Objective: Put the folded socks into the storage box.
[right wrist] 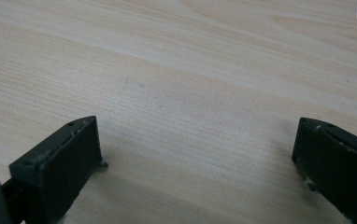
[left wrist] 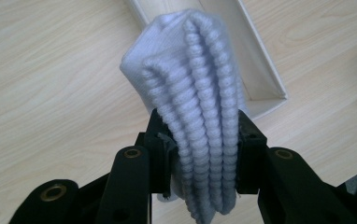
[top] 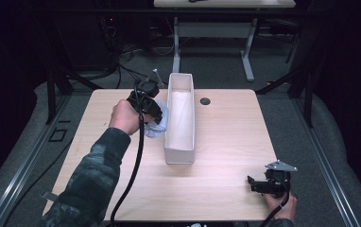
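Right gripper point(top: 253, 183) resting at the desk's point(top: 226, 142) near right corner, jaws wide apart with nothing between them, farther off the left gripper point(left wrist: 200, 140) clamped tight on a folded white sock point(left wrist: 190, 93), held just beside the long white box's point(top: 180, 118) left wall, toward the desk's far edge

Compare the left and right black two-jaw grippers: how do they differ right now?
The left black two-jaw gripper is shut on a pale blue ribbed folded cloth; the right black two-jaw gripper is open with bare light wooden table between its jaws. The left one is raised beside the long white rectangular box; the right one sits low at the table's near right corner. Each is held in a hand.
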A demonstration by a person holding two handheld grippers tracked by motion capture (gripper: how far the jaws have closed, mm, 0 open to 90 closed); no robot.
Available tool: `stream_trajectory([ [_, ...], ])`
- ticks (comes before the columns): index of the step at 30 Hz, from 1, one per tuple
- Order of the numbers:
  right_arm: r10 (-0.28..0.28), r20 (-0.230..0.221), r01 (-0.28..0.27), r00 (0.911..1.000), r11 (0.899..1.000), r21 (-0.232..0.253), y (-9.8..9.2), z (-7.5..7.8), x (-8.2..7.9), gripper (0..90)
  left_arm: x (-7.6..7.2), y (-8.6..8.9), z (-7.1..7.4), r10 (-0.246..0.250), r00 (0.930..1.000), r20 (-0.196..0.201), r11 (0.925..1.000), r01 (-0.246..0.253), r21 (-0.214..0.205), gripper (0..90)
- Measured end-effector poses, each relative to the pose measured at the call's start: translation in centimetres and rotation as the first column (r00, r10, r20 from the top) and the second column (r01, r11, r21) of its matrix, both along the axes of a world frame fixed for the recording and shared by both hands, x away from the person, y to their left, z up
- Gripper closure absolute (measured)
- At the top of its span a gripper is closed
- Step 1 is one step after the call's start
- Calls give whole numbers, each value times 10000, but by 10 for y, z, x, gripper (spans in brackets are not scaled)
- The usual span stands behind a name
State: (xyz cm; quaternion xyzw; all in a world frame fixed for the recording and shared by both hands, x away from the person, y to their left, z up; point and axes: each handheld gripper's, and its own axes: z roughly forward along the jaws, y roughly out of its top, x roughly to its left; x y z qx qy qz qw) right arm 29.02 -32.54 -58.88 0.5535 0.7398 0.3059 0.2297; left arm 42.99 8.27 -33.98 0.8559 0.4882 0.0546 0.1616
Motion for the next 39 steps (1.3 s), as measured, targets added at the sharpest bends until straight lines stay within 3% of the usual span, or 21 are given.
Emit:
stream_trajectory([
  [17,4,42,-4,10000,10000,-4,0,0,0,9,10,-25,-5,178,9998,-72,9997,-177,149,651],
  [39,30,62,-29,10000,10000,-15,1,0,-1,10,19,-57,-25,157,9993,-335,9993,-145,358,648],
])
